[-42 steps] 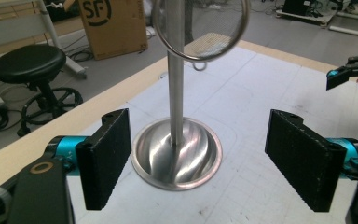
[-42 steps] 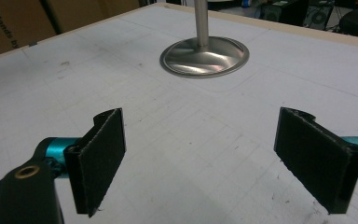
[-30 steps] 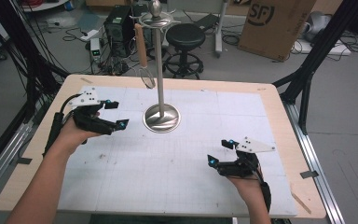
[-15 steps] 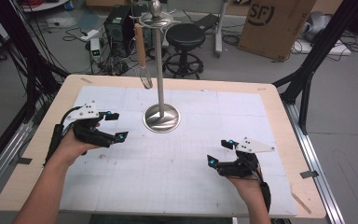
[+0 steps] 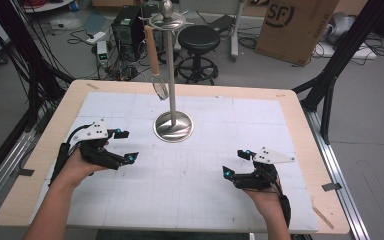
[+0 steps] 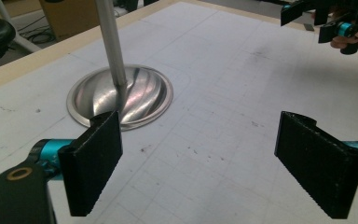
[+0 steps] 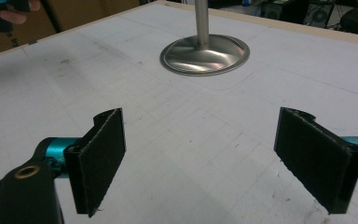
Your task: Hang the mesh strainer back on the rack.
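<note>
The steel stand (image 5: 173,125) sits at centre-back of the white mat (image 5: 190,200). From your left gripper (image 5: 122,146) its round base lies at about 2 o'clock, near but apart; from your right gripper (image 5: 236,162) it's at about 10 o'clock, farther off. A whisk (image 5: 156,62) w/ a wooden handle hangs from the ring at the top of the stand, on its left side, wire head down and clear of the mat.

The high view gives you the whisk, the pole top, a black stool (image 5: 199,37) and a cardboard box (image 5: 292,27) beyond the table (image 5: 300,107). The gripper views cut the pole off low. In the left gripper view, the stand (image 6: 121,95) base is just past the left jaw tip, at 11 o'clock, and your right gripper (image 6: 317,18) shows at 2 o'clock. In the right gripper view, the stand (image 7: 205,53) is at 12 o'clock, well ahead of the jaws, w/ a bit of your other hand (image 7: 9,14) at 10 o'clock.

Both grippers: the 2 jaws stand wide apart, nothing between them, touching nothing. Each hovers just over the mat.
</note>
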Tool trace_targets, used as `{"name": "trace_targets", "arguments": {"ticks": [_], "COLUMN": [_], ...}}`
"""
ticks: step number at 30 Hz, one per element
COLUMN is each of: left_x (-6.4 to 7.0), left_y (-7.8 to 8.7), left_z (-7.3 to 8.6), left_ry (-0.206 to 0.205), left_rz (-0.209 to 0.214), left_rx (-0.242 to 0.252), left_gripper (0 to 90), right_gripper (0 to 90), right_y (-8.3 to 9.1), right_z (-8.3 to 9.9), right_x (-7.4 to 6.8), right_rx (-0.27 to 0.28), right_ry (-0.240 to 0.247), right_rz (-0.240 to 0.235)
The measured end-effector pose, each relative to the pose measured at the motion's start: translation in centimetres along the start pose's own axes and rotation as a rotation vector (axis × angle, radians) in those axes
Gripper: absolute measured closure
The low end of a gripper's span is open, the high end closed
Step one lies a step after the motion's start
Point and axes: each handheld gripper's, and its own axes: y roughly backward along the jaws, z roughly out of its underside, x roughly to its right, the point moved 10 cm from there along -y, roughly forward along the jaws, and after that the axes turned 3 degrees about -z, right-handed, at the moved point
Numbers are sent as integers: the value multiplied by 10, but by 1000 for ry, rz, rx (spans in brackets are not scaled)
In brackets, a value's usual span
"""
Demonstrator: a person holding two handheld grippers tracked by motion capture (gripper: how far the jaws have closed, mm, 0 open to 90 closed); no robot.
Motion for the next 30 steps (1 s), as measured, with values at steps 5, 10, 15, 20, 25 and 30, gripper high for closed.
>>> {"name": "trace_targets", "arguments": {"ticks": [5,10,15,20,25,30], "left_x": [9,14,15,15,19,20], "left_y": [3,5,10,12,10,10], "left_z": [6,14,13,11,8,7], "left_ry": [11,16,13,23,14,17], "left_rz": [16,16,16,19,14,15], "left_rx": [35,31,47,58,60,64], "left_gripper": [150,150,150,151,148,148], "right_gripper": [153,154,154,154,153,153], "right_y": [0,0,-1,-1,-2,-5], "right_z": [0,0,0,1,2,3], "right_x": [0,0,-1,0,-2,-3], "right_rx": [-1,-1,-1,-5,-9,-17], "right_ry": [-4,-1,-2,4,4,10], "right_rz": [-2,-4,-8,-8,-14,-16]}}
